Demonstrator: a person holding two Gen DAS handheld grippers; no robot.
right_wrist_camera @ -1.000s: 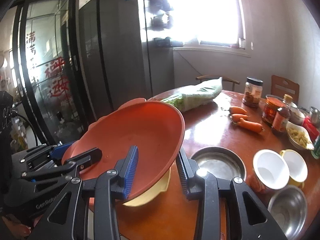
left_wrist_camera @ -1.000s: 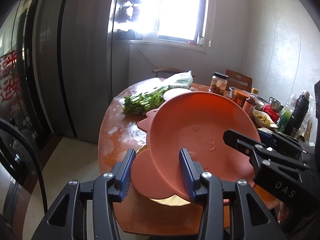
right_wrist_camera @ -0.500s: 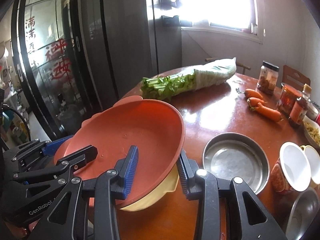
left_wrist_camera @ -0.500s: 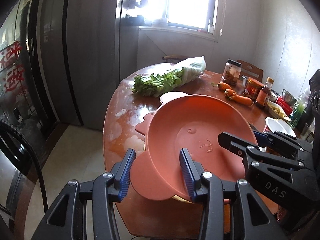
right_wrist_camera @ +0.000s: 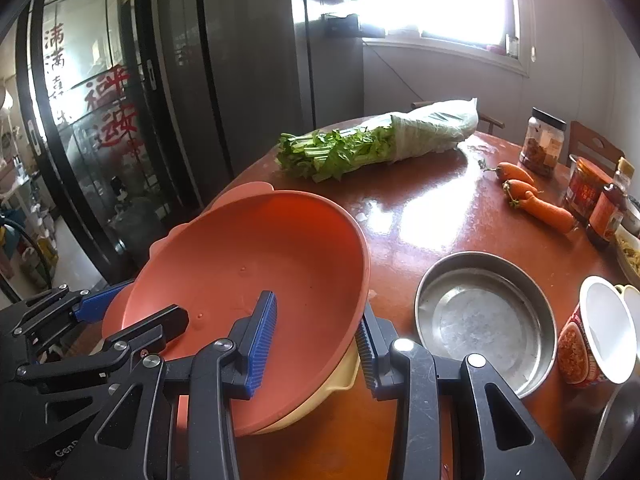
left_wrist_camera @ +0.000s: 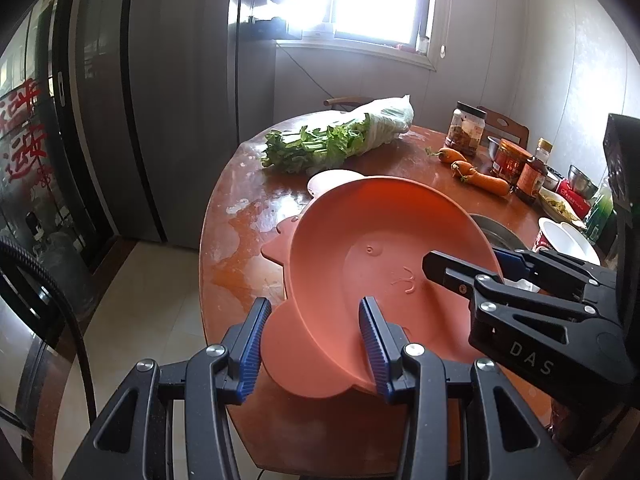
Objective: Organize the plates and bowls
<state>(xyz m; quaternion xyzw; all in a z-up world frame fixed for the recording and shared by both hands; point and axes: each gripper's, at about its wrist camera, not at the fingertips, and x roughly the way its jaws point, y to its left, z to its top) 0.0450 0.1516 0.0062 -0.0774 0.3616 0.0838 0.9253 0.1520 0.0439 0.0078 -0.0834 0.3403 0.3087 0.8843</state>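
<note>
Over the last second the orange bowl [left_wrist_camera: 372,264] has come down toward the near-left edge of the worktop [right_wrist_camera: 432,208], and the greens and carrots behind it, hidden or cramped before, now show clearly. The bowl is tilted, its open side facing up and toward the far edge. In the right wrist view it sits nested in a pale yellow bowl [right_wrist_camera: 340,378], whose rim peeks out underneath. That suggests the stacking step is nearly finished, with release and settling left.

The left gripper [left_wrist_camera: 312,344] has its jaws astride the near rim, apparently clamping it. The right gripper [right_wrist_camera: 316,340] does the same on the opposite rim, one blue ribbed pad inside, one outside.

The orange bowl looks like matte moulded plastic, shallow and wide, with a lobed tab handle and faint embossed marks inside. A dull, scuffed metal pan [right_wrist_camera: 486,320] sits just beside it; the worktop is glossy reddish wood with whitish smears
</note>
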